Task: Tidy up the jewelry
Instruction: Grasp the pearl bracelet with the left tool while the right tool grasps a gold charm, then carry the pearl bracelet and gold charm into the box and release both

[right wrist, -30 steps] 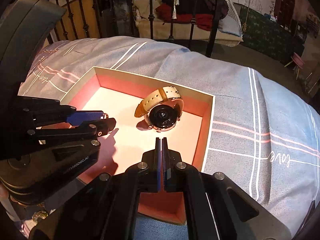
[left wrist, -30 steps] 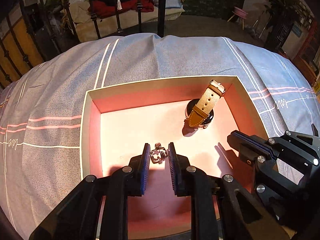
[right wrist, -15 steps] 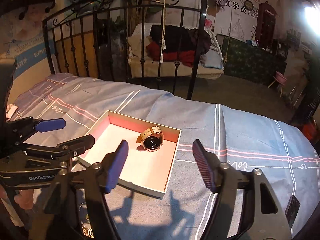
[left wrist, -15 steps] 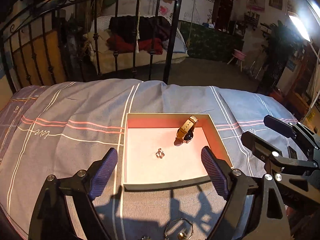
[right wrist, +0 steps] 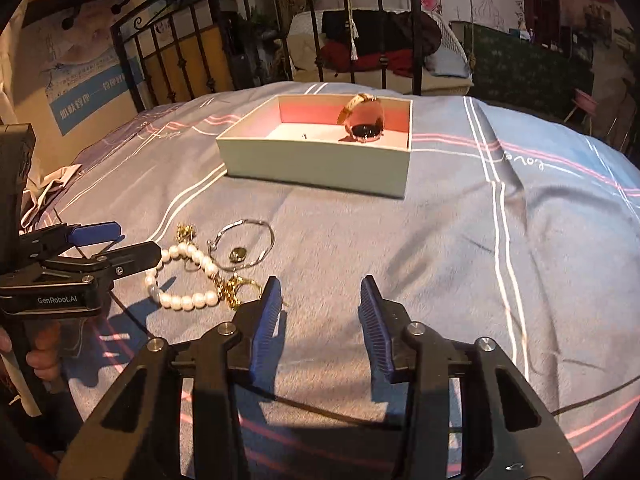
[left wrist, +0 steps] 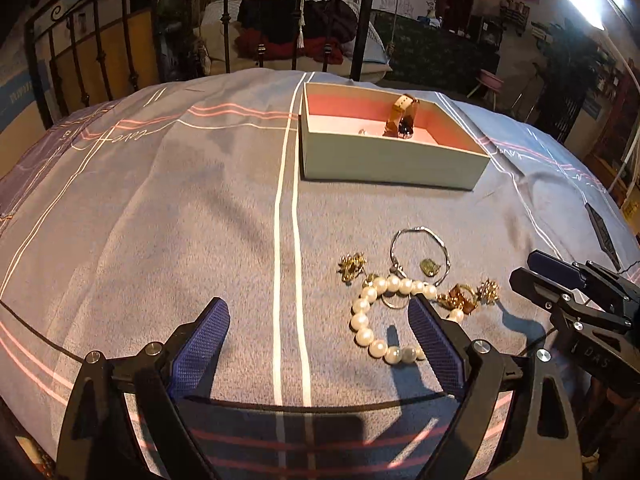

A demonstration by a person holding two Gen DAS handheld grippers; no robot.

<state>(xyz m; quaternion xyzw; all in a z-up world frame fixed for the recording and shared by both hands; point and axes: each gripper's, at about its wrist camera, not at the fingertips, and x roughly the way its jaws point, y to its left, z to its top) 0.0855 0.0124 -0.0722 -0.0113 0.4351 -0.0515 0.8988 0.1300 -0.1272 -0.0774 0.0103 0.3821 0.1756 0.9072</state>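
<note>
**Ana:** Left wrist view first: what sat nearest the left gripper (left wrist: pixel 318 334)?

**Ben:** Its jaws were released, spread wide and empty over the bed (left wrist: pixel 160 208). The pearl bracelet (left wrist: pixel 384 312) lay just ahead and to the right, touching the inner face of the right-hand jaw, so the gap was centred too far left of it.

**Ana:** And the right gripper (right wrist: pixel 320 324)?

**Ben:** Also released and empty. From its own view the pile lay to its left: pearl bracelet (right wrist: pixel 182 280), a gold earring (right wrist: pixel 230 292) just beside its left jaw, then the silver bangle (right wrist: pixel 242 248) a little farther on.

**Ana:** So which was nearer?

**Ben:** I judged the left one nearer to the pearls, the right one to the earring. The bracelet's loop ran away from the left jaws, long axis roughly front to back.

**Ana:** Farther out?

**Ben:** The box (left wrist: pixel 384 160) stood well apart, beyond the pile, with a watch (left wrist: pixel 404 116) and a small ring (left wrist: pixel 362 131) already inside. Most pieces were not yet put away.
</note>
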